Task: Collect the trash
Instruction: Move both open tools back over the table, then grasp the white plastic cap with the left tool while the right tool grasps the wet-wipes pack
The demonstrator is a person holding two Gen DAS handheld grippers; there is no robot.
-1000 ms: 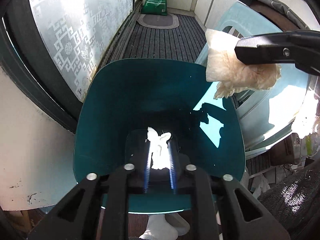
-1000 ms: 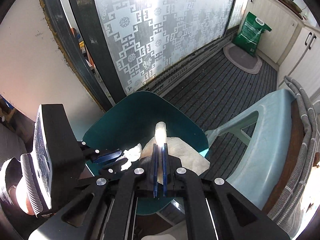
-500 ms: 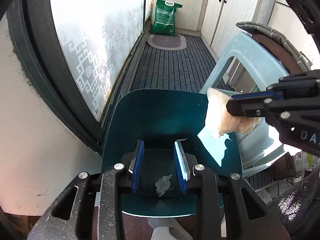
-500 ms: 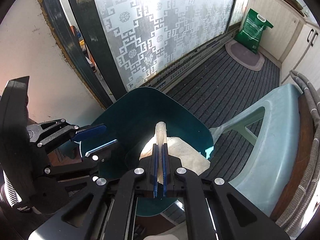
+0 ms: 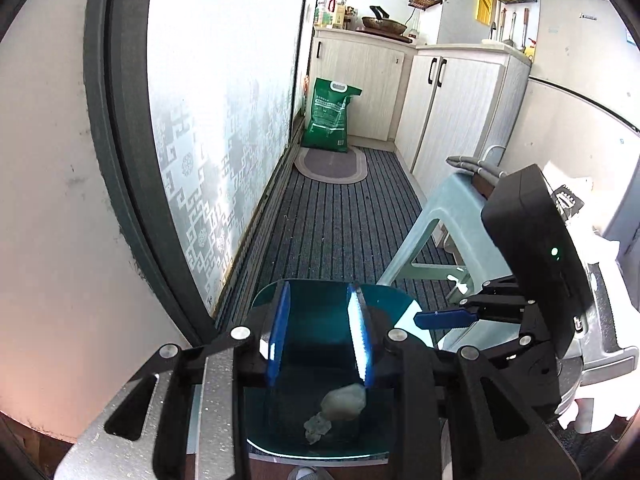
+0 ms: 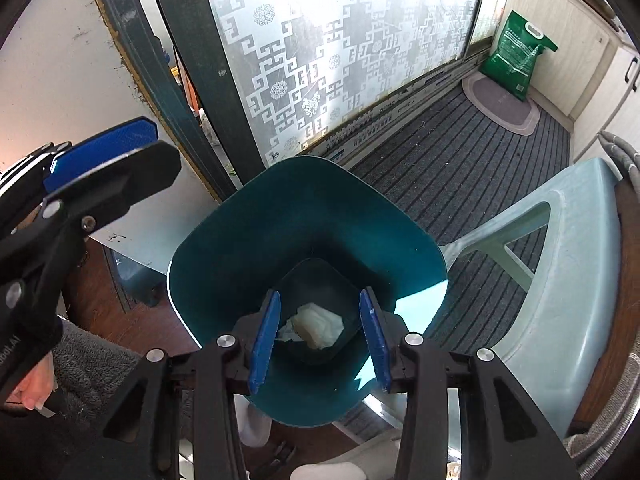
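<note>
teal bin (image 6: pixel 304 216) is standing on the floor beside pale stool (image 6: pixel 560 280) | right gripper (image 6: pixel 318 336) is hovering over it, jaws wide, empty | left gripper (image 5: pixel 318 340) likewise spread | crumpled tissue (image 6: pixel 316 326), seemingly two wads, is lying at bin bottom

Teal bin (image 6: pixel 304 216): smooth, glossy plastic with a darker inner base; contents are crumpled white paper tissue (image 6: pixel 316 326), soft and matt. Grippers, left (image 5: pixel 320 336) and right (image 6: pixel 318 340): matt black plastic bodies, bright metal screw heads, blue ribbed rubbery pads (image 6: pixel 264 344). Floor mat (image 6: pixel 460 168): dark ribbed textile, rough; stool (image 6: pixel 560 264): pale blue smooth plastic; door glass (image 6: pixel 340 40): frosted, patterned.
</note>
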